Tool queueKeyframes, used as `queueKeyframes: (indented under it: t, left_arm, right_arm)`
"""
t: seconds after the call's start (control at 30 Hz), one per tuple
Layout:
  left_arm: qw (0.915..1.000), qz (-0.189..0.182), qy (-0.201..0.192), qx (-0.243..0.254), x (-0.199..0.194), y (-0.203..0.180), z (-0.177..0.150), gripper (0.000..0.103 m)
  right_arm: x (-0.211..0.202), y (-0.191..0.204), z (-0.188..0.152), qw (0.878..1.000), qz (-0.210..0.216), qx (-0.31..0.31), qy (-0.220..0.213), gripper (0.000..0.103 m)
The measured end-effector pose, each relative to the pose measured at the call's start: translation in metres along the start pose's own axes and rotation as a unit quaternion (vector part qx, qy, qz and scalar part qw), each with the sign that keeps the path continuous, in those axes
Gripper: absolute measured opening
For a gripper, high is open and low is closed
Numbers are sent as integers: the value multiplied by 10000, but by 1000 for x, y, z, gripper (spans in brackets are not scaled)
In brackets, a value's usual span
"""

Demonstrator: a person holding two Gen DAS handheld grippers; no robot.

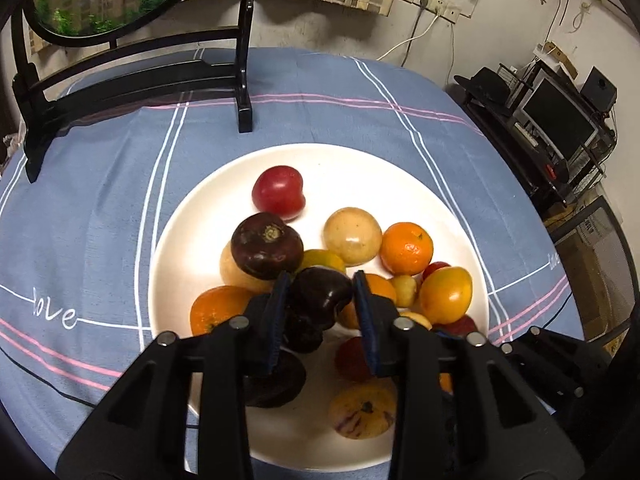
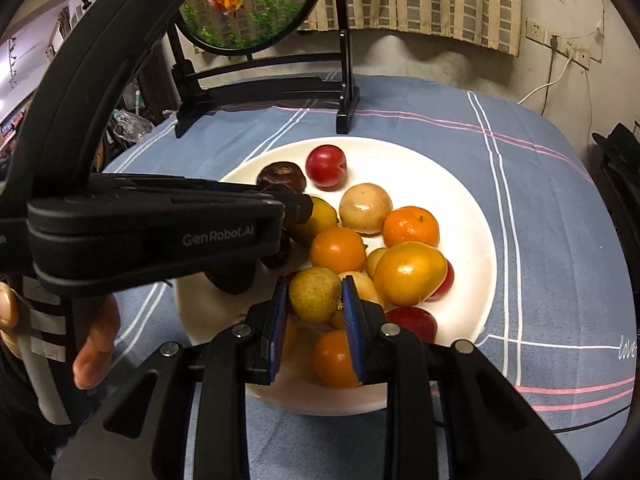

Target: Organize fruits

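Note:
A white plate (image 1: pixel 400 172) holds several fruits: a red plum (image 1: pixel 279 192), dark purple fruits, tangerines (image 1: pixel 406 248) and yellow fruits. My left gripper (image 1: pixel 320 286) is shut on a dark purple fruit (image 1: pixel 318 294) over the plate. In the right wrist view, my right gripper (image 2: pixel 314 294) is shut on a small yellow-green fruit (image 2: pixel 314 294) above the plate (image 2: pixel 460 200). The left gripper's body (image 2: pixel 160 232) crosses that view at the left, held by a hand.
The table wears a blue cloth (image 1: pixel 100 200) with white and pink stripes. A black stand (image 1: pixel 244 80) with a round fish picture (image 2: pixel 250 4) stands at the back. A dark shelf with a monitor (image 1: pixel 556 120) is at the right.

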State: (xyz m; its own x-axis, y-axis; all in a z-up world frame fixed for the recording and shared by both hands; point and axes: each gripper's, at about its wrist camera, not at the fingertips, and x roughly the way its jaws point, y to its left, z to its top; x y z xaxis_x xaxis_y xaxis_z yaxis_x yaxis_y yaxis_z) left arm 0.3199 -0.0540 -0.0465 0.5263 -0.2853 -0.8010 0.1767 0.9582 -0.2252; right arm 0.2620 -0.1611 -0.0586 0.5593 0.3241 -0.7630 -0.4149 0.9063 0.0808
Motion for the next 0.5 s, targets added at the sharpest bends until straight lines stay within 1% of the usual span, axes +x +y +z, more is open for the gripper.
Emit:
queueKeyframes:
  t: [0.03,0.07,0.13,0.2,0.27,0.3,0.33,0.37,0.4,0.43,0.5]
  left_arm:
    - [10000,5,-60,-29,-3,1,1,69]
    - [9996,67,-267,-67,-13,2,3,74]
    - [9990,60,-438,-3,-28,1,5,75]
    - [9983,109,-566,-7,-43,3,6,76]
    - [9975,112,-695,-9,-64,6,2,84]
    - [9969,166,-772,-2,-73,8,-2,90]
    - [9958,260,-873,18,-83,9,-6,93]
    - [9944,387,-982,66,-95,10,-14,96]
    - [9933,491,-1046,92,-105,11,-23,100]
    - [9921,585,-1104,87,-113,12,-32,101]
    - [9902,749,-1177,99,-128,11,-58,101]
  right_arm:
    - [-1,2,0,9999,-101,-53,-18,54]
    - [-3,4,0,9998,-184,-83,-91,60]
    - [-11,9,1,9989,-340,-217,-249,61]
    - [-21,12,1,9986,-355,-256,-289,63]
    - [-36,13,-2,9991,-201,-190,-321,66]
    - [-46,15,-6,9991,-211,-203,-322,68]
    - [-55,17,-11,9989,-247,-227,-325,74]
    - [-62,19,-16,9988,-281,-225,-330,78]
    - [-72,22,-24,9987,-336,-195,-344,90]
    - [-82,24,-32,9985,-383,-157,-361,102]
    - [-97,29,-49,9980,-447,-52,-435,102]
